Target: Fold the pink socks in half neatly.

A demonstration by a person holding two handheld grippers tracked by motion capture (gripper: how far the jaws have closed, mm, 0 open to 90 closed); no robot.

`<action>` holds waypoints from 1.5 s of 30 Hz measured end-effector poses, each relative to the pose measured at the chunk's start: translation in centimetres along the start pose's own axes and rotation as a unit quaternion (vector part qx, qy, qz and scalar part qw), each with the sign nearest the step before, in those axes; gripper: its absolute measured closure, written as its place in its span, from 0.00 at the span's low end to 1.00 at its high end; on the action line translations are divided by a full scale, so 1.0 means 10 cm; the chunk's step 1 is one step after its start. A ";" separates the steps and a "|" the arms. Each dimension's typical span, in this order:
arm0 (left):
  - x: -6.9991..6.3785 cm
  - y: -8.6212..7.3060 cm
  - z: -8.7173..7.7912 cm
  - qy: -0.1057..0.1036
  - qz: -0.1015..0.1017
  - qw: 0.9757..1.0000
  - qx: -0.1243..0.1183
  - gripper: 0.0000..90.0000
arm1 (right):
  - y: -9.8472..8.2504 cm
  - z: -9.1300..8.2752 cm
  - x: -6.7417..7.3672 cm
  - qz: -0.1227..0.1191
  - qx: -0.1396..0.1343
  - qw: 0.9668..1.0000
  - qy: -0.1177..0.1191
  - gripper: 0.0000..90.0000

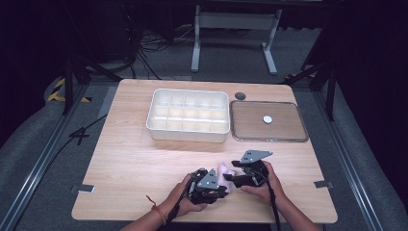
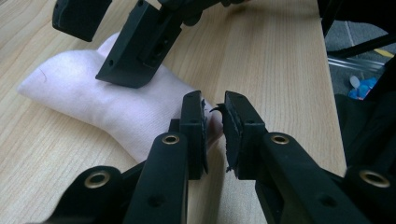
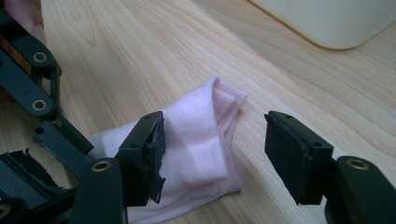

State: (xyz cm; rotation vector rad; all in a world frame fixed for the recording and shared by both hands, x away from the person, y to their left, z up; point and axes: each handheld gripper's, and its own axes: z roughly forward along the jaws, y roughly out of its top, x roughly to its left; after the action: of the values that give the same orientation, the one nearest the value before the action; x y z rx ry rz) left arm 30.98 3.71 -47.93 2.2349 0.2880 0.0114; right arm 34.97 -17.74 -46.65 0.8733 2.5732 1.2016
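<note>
Lying flat, the pink sock (image 3: 196,140) sits pinched by left fingers (image 2: 194,126), right fingers (image 3: 140,158) apart.

The sock (image 3: 196,140) is soft pale-pink knit cloth, finely ribbed and matt. The table (image 1: 134,163) is light wood with visible grain and a smooth, faintly satin finish. The jaws are matt black plastic with brass-coloured rivets; their pads look rough and frayed at the edges. The bin (image 1: 187,132) is smooth, cream plastic.
</note>
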 end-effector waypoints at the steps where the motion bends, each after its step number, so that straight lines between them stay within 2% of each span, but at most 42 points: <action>1: -0.01 0.00 -0.01 0.000 0.002 1.000 0.003 0.83 | 0.00 0.01 -0.02 0.002 0.003 1.000 0.000 0.39; 3: -0.02 0.02 -0.03 0.004 0.014 1.000 0.007 0.80 | -0.01 0.03 -0.06 0.012 0.012 1.000 0.015 0.39; 4: -0.03 0.03 -0.04 0.004 0.013 1.000 0.007 0.80 | 0.00 0.02 -0.06 0.011 0.011 1.000 0.017 0.40; 7: -0.03 0.01 -0.05 0.001 0.010 1.000 0.010 0.79 | 0.05 -0.05 -0.03 0.009 -0.011 1.000 0.024 0.40; 8: -0.02 0.01 -0.04 0.000 0.013 1.000 0.010 0.79 | 0.06 -0.04 -0.01 0.011 -0.009 1.000 0.027 0.39; 10: -0.02 0.01 -0.04 0.000 0.013 1.000 0.009 0.80 | 0.05 0.01 0.04 -0.006 0.006 1.000 0.024 0.39; 12: -0.02 0.01 -0.05 0.001 0.017 1.000 0.011 0.80 | 0.04 0.05 0.04 -0.006 0.013 1.000 0.023 0.38; 15: -0.03 0.01 -0.07 0.000 0.018 1.000 0.017 0.79 | 0.00 0.10 -0.02 0.020 0.021 0.999 0.034 0.35; 16: -0.03 0.02 -0.09 0.000 0.022 1.000 0.017 0.78 | -0.02 0.12 -0.06 0.034 0.021 0.998 0.046 0.35; 17: -0.04 0.02 -0.12 0.002 0.024 0.999 0.023 0.77 | -0.03 0.12 -0.08 0.037 0.019 0.998 0.054 0.36; 18: -0.05 0.04 -0.17 0.009 0.034 0.999 0.029 0.75 | -0.03 0.12 -0.08 0.029 0.022 0.998 0.057 0.38; 19: -0.05 0.04 -0.17 0.009 0.034 0.999 0.029 0.72 | -0.02 0.12 -0.08 0.030 0.022 0.997 0.065 0.45; 20: -0.06 0.05 -0.30 0.024 0.039 0.998 0.040 0.68 | -0.02 0.13 -0.07 0.027 0.022 0.997 0.072 0.52; 21: -0.06 0.05 -0.30 0.024 0.039 0.998 0.040 0.65 | -0.02 0.13 -0.06 0.030 0.024 0.996 0.082 0.54; 22: -0.04 0.06 -0.38 0.031 0.041 0.998 0.042 0.60 | -0.02 0.13 -0.05 0.033 0.026 0.996 0.085 0.56; 23: 0.00 0.02 -0.54 0.053 0.031 0.997 0.050 0.55 | -0.01 0.13 -0.06 0.035 0.029 0.995 0.089 0.57; 24: 0.00 0.02 -0.54 0.053 0.031 0.997 0.050 0.51 | -0.01 0.13 -0.06 0.035 0.029 0.995 0.089 0.57; 25: 0.02 -0.04 -0.63 0.068 0.020 0.996 0.054 0.51 | -0.01 0.14 -0.06 0.036 0.030 0.995 0.093 0.58; 26: 0.09 -0.14 -0.74 0.092 0.006 0.993 0.070 0.41 | 0.00 0.14 -0.06 0.043 0.033 0.994 0.099 0.61; 27: 0.09 -0.14 -0.74 0.092 0.006 0.993 0.070 0.36 | 0.00 0.14 -0.06 0.043 0.033 0.994 0.099 0.63; 28: 0.12 -0.21 -0.80 0.107 -0.004 0.991 0.079 0.36 | 0.00 0.14 -0.06 0.043 0.033 0.994 0.099 0.63; 31: 0.23 -0.50 -0.96 0.138 -0.026 0.985 0.102 0.28 | 0.01 0.15 -0.04 0.043 0.034 0.993 0.104 0.70; 34: 0.29 -0.66 -1.05 0.155 -0.042 0.981 0.110 0.25 | 0.01 0.14 -0.05 0.045 0.032 0.993 0.108 0.74; 36: 0.33 -0.74 -1.09 0.162 -0.061 0.980 0.103 0.24 | 0.02 0.13 -0.03 0.035 0.031 0.994 0.100 0.77; 37: 0.33 -0.74 -1.09 0.162 -0.061 0.980 0.103 0.23 | 0.02 0.13 -0.03 0.035 0.031 0.994 0.100 0.77; 39: 0.38 -0.81 -1.13 0.160 -0.079 0.980 0.092 0.21 | 0.03 0.11 0.00 0.020 0.030 0.995 0.091 0.79; 40: 0.39 -0.82 -1.14 0.164 -0.090 0.978 0.089 0.21 | 0.04 0.10 0.02 0.014 0.028 0.996 0.088 0.79; 45: 0.43 -0.86 -1.15 0.159 -0.100 0.979 0.080 0.18 | 0.04 0.06 0.04 -0.003 0.020 0.996 0.082 0.80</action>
State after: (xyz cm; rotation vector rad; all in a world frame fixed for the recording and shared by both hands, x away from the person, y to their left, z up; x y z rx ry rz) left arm 32.23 18.65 -47.73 2.3492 0.7093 0.2461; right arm 35.04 -16.91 -46.74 0.8039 2.7351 1.2741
